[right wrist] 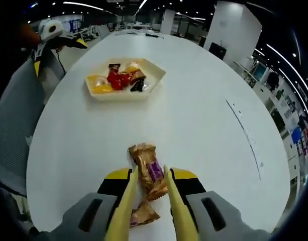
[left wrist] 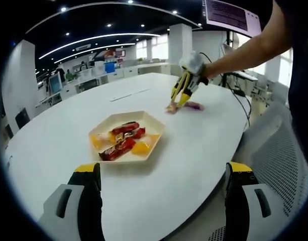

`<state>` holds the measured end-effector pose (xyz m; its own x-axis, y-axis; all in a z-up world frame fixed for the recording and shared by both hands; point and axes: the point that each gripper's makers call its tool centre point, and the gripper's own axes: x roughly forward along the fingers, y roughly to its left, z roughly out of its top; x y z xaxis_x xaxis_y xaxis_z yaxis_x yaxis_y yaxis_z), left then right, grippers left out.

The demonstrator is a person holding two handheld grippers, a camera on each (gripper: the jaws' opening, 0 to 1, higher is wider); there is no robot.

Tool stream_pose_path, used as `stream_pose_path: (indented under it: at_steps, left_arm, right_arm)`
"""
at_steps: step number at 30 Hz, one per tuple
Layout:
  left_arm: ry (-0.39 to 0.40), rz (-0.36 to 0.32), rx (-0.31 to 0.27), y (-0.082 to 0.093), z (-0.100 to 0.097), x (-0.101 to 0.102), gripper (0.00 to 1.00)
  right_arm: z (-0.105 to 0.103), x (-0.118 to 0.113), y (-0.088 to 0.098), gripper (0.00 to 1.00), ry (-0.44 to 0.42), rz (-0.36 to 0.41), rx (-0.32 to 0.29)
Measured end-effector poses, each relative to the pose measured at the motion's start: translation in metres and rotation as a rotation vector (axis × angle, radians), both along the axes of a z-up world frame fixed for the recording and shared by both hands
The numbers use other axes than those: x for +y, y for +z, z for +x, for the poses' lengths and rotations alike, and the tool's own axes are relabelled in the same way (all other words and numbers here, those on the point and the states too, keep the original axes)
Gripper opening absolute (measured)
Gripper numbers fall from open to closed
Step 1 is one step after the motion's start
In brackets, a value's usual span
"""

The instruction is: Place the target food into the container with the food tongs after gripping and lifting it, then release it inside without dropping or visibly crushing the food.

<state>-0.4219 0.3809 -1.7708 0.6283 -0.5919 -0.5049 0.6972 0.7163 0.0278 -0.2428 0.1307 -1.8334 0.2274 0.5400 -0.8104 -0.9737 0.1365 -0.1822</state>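
Between the yellow tong arms point(right wrist: 151, 201) held in the right gripper point(right wrist: 149, 208), a brown-and-purple wrapped snack point(right wrist: 147, 170) is being straddled on the white table point(right wrist: 194, 125). Its long axis is running roughly along the tongs, one end pointing away toward the tray point(right wrist: 156, 80), the other lying back between the arms. The arms are sitting close against both long sides; whether they are already pinching the wrapper cannot be told, and the gripper's own jaws are being kept pressed on the tongs. A second wrapped piece point(right wrist: 142, 215) is lying just beside, nearer the gripper and partly under the left arm.

The hexagonal cream tray, already holding several red and orange wrapped snacks point(right wrist: 118, 79), is lying straight ahead of the tongs, well apart, across bare table.

From the left gripper view, the right hand point(left wrist: 191, 68) is being seen at the far side with the tongs tipped down onto the snack point(left wrist: 186, 106). The left gripper point(left wrist: 164, 196) is being held with jaws spread wide, gripping nothing, near the tray's close edge.

Judged: the snack is still resting on the table; a lift, then a carry forward, is being called for.
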Motion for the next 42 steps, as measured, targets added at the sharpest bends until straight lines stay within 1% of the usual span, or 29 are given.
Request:
stream_pose_path:
  at_steps: [1,2,3,4,5,6,7,9,12,13,16,18,21,23,24,25,28,30,35,38,42]
  left_arm:
    - [0.0,-0.001,-0.001,0.0,0.0,0.0,0.99]
    - [0.002,-0.001,0.0,0.0,0.0,0.0,0.99]
    - [0.003,-0.001,-0.001,0.0,0.0,0.0,0.99]
    - [0.006,-0.002,-0.003,0.001,0.001,0.001,0.99]
    - [0.007,-0.002,-0.003,0.001,0.001,0.001,0.99]
    - [0.007,-0.004,-0.003,0.001,0.001,0.001,0.99]
    - [0.006,-0.002,-0.004,0.001,0.001,0.001,0.99]
    - [0.004,-0.003,-0.003,0.001,0.001,0.001,0.99]
    - [0.007,-0.005,-0.004,0.001,0.001,0.001,0.99]
    - [0.008,-0.004,-0.005,0.001,0.001,0.001,0.99]
    - [0.006,-0.002,-0.004,0.001,0.001,0.001,0.99]
    - [0.006,-0.006,-0.017,0.003,0.002,0.001,0.99]
    - [0.011,-0.007,-0.009,0.002,0.002,0.002,0.99]
    - [0.01,-0.005,-0.011,0.002,0.002,0.002,0.99]
    - [0.011,-0.004,-0.01,0.002,0.002,0.002,0.99]
    - [0.013,-0.009,-0.007,0.003,0.002,0.002,0.99]
    - [0.018,-0.014,-0.012,0.004,0.002,0.003,0.99]
    - [0.017,-0.015,-0.011,0.004,0.002,0.003,0.99]
    - [0.014,-0.018,-0.017,0.005,0.002,0.002,0.99]
    - [0.006,-0.014,-0.033,0.007,0.002,0.001,0.99]
    - [0.006,-0.018,-0.036,0.008,0.002,0.001,0.99]
  right_arm:
    - [-0.001,-0.001,-0.004,0.28,0.013,-0.022,-0.006]
    - [-0.003,0.002,-0.003,0.27,0.005,0.0,0.001]
    - [-0.003,0.01,-0.002,0.27,-0.016,0.05,0.018]
    - [-0.001,0.005,-0.004,0.27,-0.027,0.014,0.016]
    - [-0.002,0.004,-0.002,0.25,-0.032,0.018,0.02]
    - [-0.004,0.003,-0.003,0.24,-0.059,0.024,0.059]
    - [-0.002,0.001,-0.003,0.24,-0.063,0.023,0.056]
    - [-0.003,-0.002,-0.004,0.22,-0.097,0.023,0.084]
    - [0.001,-0.005,-0.004,0.2,-0.135,0.015,0.079]
    - [0.001,-0.004,-0.003,0.2,-0.133,0.014,0.074]
    - [-0.001,-0.003,-0.001,0.2,-0.14,0.015,0.085]
    - [-0.002,-0.002,0.001,0.2,-0.138,0.015,0.091]
    - [-0.001,-0.002,0.003,0.21,-0.145,0.017,0.089]
    - [-0.001,-0.002,0.005,0.21,-0.164,0.033,0.108]
    - [-0.003,-0.001,0.006,0.21,-0.161,0.037,0.118]
    - [-0.004,-0.001,0.007,0.21,-0.16,0.032,0.115]
    - [-0.005,0.001,0.017,0.21,-0.157,0.033,0.117]
    - [-0.003,0.0,0.026,0.21,-0.173,0.036,0.118]
    - [0.001,-0.002,0.047,0.21,-0.197,0.051,0.094]
    - [0.005,-0.005,0.056,0.21,-0.207,0.048,0.08]
    - [0.009,-0.007,0.067,0.21,-0.221,0.059,0.07]
